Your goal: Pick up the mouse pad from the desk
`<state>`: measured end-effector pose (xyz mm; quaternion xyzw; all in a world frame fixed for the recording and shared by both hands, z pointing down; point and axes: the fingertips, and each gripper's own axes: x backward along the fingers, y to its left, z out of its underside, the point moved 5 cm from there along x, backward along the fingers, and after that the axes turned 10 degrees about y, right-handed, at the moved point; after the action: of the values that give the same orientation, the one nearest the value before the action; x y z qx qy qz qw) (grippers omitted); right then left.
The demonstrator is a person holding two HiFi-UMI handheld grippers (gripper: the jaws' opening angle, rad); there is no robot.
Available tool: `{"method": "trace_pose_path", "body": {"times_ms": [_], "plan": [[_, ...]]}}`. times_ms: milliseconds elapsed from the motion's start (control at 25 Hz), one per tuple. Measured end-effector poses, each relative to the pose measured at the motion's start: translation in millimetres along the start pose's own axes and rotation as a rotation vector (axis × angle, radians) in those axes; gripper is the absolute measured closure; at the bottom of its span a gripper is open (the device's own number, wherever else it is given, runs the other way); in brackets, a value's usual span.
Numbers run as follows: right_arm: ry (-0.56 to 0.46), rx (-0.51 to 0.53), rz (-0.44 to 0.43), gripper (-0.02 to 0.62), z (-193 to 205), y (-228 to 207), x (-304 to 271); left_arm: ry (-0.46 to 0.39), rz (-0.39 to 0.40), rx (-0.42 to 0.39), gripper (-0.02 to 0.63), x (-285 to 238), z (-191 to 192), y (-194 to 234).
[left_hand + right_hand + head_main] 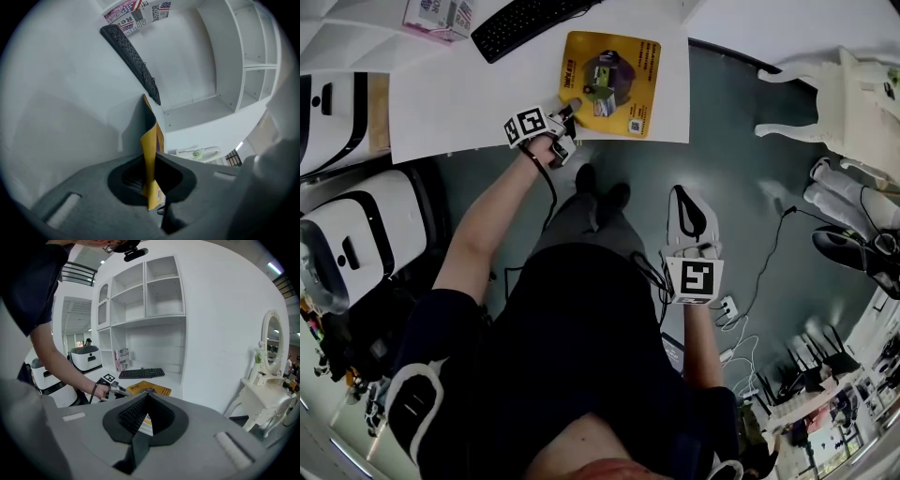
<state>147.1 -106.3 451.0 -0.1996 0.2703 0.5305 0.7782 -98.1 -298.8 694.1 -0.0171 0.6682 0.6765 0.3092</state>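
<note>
Left hand-held gripper: its jaws are closed tight on the near left corner of the mouse pad, and the yellow edge stands pinched between the two pads.
Mouse pad: yellow with a printed picture. It is directly in front of the left hand-held gripper, on the white desk close to the front edge. The held corner is bent upward. The rest seems to lie on the desk, but the gripper view is too close to be sure.
Keyboard: black, beyond the left hand-held gripper and further back on the desk, just behind the pad's far left corner and apart from the jaws.
Printed box: further away than the keyboard and to the left of the left hand-held gripper, at the back of the desk.
Right hand-held gripper: its jaws are together at the tips, with nothing between them. It is held over the dark floor, well apart from the desk and the pad, and points toward them.
Dressing table: white, with a mirror, to the right of the right hand-held gripper.
Shelves: white, on the wall above the desk, ahead of the right hand-held gripper.
</note>
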Motion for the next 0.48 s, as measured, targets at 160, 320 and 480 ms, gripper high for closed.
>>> {"method": "trace_pose_path", "body": {"times_ms": [160,320,480], "plan": [[-0.004,-0.009,0.006,0.595,-3.1,-1.4,0.1,-0.005,0.024,-0.013,0.588,2.5,0.9,-10.4],[-0.027,-0.001,0.01,0.595,-6.2,-1.0,2.3,-0.023,0.071,-0.036,0.589,8.5,2.4,-30.6],[-0.034,-0.002,0.013,0.595,-8.5,-1.1,5.6,-0.031,0.112,-0.056,0.59,14.9,4.9,-51.3]]}}
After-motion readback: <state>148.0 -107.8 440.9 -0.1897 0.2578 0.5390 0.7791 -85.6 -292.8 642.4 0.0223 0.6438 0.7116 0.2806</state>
